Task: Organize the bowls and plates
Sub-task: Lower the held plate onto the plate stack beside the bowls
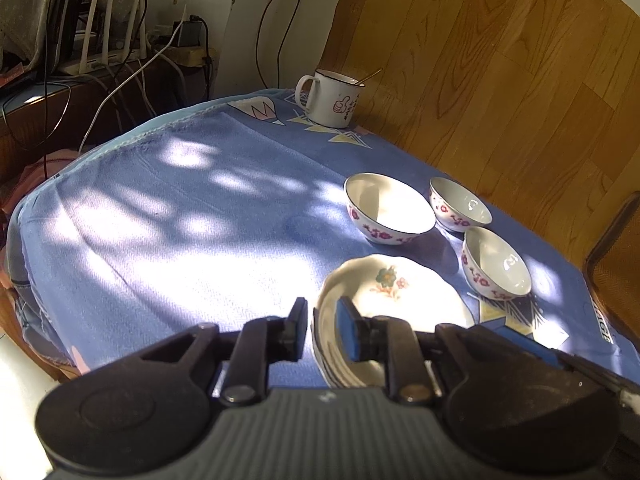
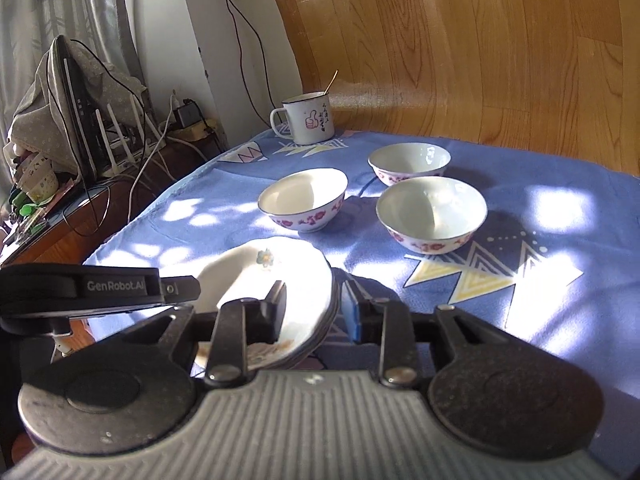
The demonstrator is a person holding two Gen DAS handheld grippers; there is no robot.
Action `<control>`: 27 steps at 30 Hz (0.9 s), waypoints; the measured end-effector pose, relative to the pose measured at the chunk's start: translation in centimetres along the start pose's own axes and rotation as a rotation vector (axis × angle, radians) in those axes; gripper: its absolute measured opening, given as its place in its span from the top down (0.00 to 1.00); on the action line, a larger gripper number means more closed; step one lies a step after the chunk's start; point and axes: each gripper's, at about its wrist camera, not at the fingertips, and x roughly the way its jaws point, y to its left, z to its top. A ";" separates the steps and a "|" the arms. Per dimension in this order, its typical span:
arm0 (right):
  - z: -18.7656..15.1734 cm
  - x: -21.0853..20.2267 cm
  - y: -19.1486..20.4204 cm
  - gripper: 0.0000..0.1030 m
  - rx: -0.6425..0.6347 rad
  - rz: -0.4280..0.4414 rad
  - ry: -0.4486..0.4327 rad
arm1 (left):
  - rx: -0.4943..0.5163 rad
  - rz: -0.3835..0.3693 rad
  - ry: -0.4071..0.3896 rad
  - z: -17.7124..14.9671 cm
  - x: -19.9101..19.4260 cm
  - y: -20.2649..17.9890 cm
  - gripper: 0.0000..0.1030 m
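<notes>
Both claws straddle the plate stack [image 2: 280,276] rim — left claw [image 1: 320,330] and right claw [image 2: 314,312] slightly spread, pinching nothing — bowls [image 2: 432,212] beyond.

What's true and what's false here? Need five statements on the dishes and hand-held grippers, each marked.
1. Three bowls stand on the blue cloth. True.
2. The bowls are nested in one another. False: each stands on its own, apart from the others.
3. A spoon sticks out of the mug. True.
4. The plate stack lies upside down. False: it sits right way up, flower pattern showing.
5. The left hand-held gripper and right hand-held gripper straddle opposite rims of the plate stack. True.
</notes>
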 end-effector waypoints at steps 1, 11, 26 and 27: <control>0.0 0.0 -0.1 0.67 0.004 0.000 -0.001 | 0.000 -0.001 0.001 0.0 0.0 0.0 0.81; -0.4 -0.2 -0.3 0.67 0.025 0.007 -0.005 | -0.018 -0.003 -0.009 0.2 -0.2 0.4 0.79; -0.7 -0.9 -1.3 0.67 0.066 0.015 -0.010 | -0.001 0.000 0.008 0.1 0.2 0.1 0.79; -0.7 -1.0 -1.4 0.67 0.069 0.014 -0.014 | 0.001 0.000 0.003 0.3 0.2 0.0 0.79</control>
